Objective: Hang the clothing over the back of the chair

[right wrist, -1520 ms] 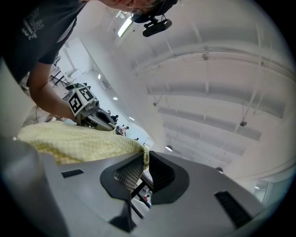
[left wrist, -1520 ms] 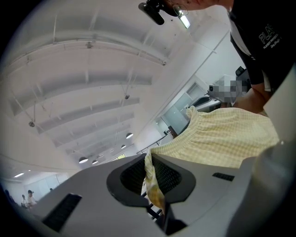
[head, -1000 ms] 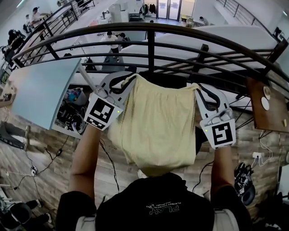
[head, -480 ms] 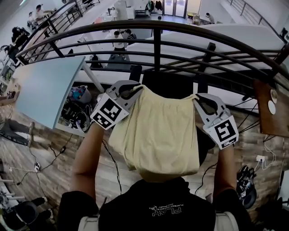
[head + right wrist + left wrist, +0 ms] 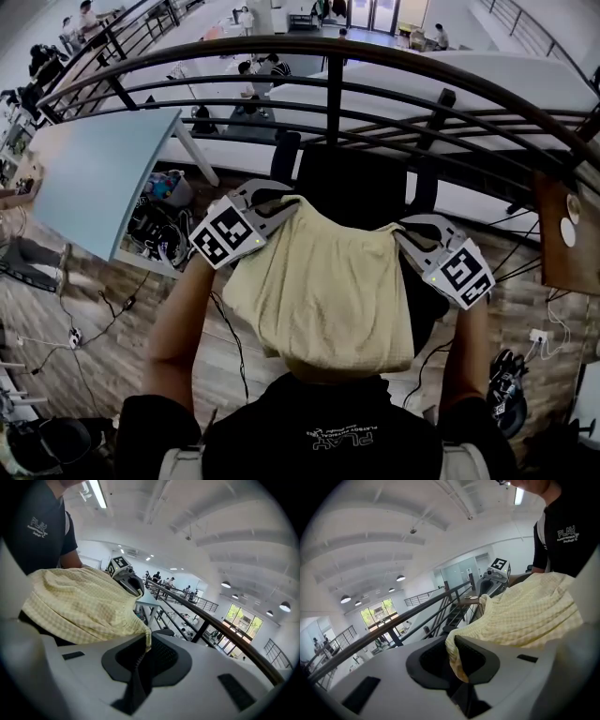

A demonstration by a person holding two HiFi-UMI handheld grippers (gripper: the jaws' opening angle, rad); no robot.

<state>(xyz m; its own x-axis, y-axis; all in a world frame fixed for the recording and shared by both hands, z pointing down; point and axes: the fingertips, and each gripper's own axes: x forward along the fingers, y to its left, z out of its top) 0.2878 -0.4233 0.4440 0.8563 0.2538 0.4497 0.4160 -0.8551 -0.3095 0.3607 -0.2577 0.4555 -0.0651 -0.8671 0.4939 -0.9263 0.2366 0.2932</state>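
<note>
**Yellow garment is hanging between two grippers in front of the chair**

A dark curved railing (image 5: 328, 56) is sweeping across the top of the head view, and an open hall with people and desks is lying below it. At the left a pale blue table (image 5: 94, 178) is standing just inside the railing, with cables and bags crowding the wooden floor (image 5: 56, 309) under and beside it. The black chair (image 5: 352, 187) is standing between the railing and the person (image 5: 328, 436), its back showing above the cloth and its seat edge peeking out at the right.

The clothing, a pale yellow checked garment (image 5: 319, 291), is hanging spread flat between the two grippers, covering the lower part of the chair's back and dropping toward the person's chest. Whether it is touching the chair cannot be told. Its top edge is sagging slightly between the two held corners.

The left gripper (image 5: 281, 199) is carrying the garment's left top corner. Its jaws are opening, and in its own view the bunched corner is sitting between them, draping over one pad with a dark gap widening below it. The right gripper (image 5: 401, 231) is clamping the right top corner, its pads pressing together on a thin fold of the cloth. Both grippers are pointing away from the person and tilting downward.
</note>
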